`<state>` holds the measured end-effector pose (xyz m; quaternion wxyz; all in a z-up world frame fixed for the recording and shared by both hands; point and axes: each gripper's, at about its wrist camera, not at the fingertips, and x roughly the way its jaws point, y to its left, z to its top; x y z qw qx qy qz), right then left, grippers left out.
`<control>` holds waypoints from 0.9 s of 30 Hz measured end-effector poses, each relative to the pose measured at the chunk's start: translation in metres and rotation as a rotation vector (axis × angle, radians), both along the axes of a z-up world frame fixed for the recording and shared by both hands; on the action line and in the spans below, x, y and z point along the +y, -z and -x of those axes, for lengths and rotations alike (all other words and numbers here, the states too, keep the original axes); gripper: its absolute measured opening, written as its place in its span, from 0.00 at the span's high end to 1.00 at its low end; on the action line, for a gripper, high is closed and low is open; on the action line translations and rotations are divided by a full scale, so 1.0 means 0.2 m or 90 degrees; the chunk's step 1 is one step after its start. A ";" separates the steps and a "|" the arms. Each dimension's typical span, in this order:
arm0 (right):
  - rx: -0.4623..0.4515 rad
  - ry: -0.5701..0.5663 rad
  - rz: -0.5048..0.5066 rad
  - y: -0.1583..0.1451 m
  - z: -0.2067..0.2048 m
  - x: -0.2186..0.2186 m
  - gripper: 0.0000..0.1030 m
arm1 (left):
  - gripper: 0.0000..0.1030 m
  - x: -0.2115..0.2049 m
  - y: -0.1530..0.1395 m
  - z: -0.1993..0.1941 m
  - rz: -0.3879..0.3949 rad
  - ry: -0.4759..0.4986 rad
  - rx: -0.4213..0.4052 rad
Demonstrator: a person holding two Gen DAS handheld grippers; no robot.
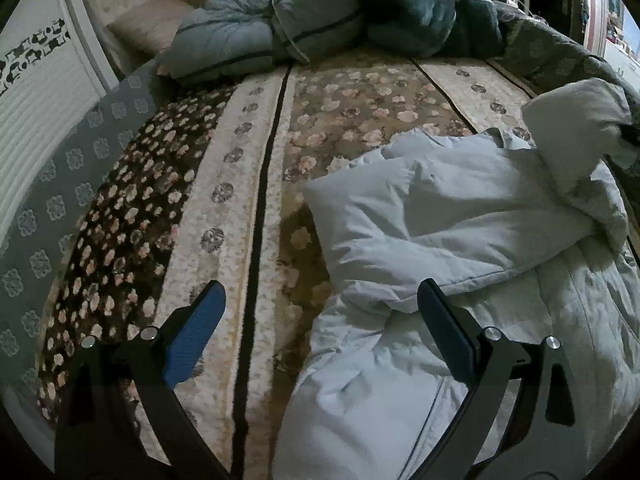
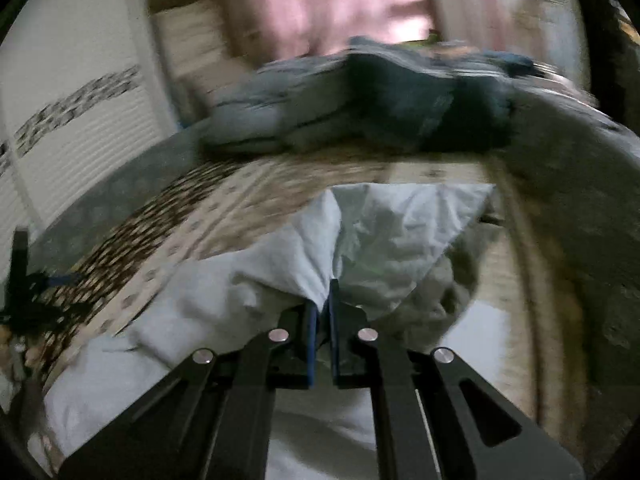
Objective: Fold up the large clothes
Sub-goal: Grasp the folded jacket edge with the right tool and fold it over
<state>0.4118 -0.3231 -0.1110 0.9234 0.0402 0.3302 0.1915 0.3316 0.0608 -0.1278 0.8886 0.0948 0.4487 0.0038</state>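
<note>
The left gripper (image 1: 320,316) hangs over the bed (image 1: 256,128) with its fingers spread wide and nothing between them. The left finger, with its blue pad (image 1: 196,340), sits over the flowered bedspread; the right finger is over the edge of the pale blue padded coat (image 1: 440,216). The coat lies crumpled just ahead of this gripper and to its right, with one thick fold doubled over toward the gripper and a lifted part rising off to the far right, where the fabric looks whiter.

The right gripper (image 2: 323,304) is clamped tight on a bunch of the same coat (image 2: 280,248). The cloth is pinched between the two blue pads and fans out ahead of the fingertips, light blue on the left of the pinch and a paler, crinkled lining on the right. More of the coat spreads below and to the left of this gripper. This view is blurred, so the finer creases are hard to make out.

Far ahead of both grippers, at the head of the bed, lies a heap of grey-blue and dark teal bedding (image 1: 328,24). Off to the left stands a white ribbed wardrobe (image 1: 44,92) with a dark patterned band, and a pink curtain (image 2: 332,4) hangs beyond the bed.
</note>
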 end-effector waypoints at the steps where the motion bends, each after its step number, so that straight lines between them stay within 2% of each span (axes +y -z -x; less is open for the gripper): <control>1: 0.002 -0.021 0.000 0.00 0.00 0.08 0.96 | 0.07 0.02 -0.01 0.00 0.003 -0.003 -0.002; 4: 0.054 -0.045 0.074 0.14 -0.05 0.29 0.96 | 0.07 0.08 -0.02 0.00 0.004 -0.027 -0.002; 6: 0.095 -0.031 0.076 0.19 -0.10 0.31 0.93 | 0.07 0.12 -0.03 -0.01 0.024 -0.036 0.007; 8: 0.096 -0.021 0.076 0.15 -0.08 0.30 0.88 | 0.07 0.14 -0.04 -0.01 0.027 -0.038 0.008; 10: 0.089 -0.031 0.092 0.05 -0.02 0.29 0.56 | 0.07 0.12 -0.05 -0.01 0.025 -0.033 0.003; 11: 0.077 -0.036 0.089 -0.02 0.03 0.27 0.30 | 0.07 0.10 -0.06 -0.01 0.025 -0.028 0.002; 12: 0.061 -0.035 0.087 -0.06 0.08 0.23 0.22 | 0.07 0.08 -0.07 0.00 0.026 -0.024 0.001; 15: 0.021 -0.018 0.091 -0.20 0.23 0.10 0.22 | 0.05 -0.01 -0.11 0.02 0.027 0.005 -0.011; 18: 0.020 0.028 0.101 -0.24 0.32 -0.08 0.22 | 0.05 -0.14 -0.13 0.04 0.018 0.038 -0.020; 22: 0.054 0.112 0.111 -0.14 0.40 -0.33 0.22 | 0.04 -0.36 -0.11 0.01 0.029 0.084 -0.015; 27: 0.082 0.184 0.056 0.02 0.45 -0.55 0.22 | 0.04 -0.60 -0.03 -0.07 0.049 0.118 -0.002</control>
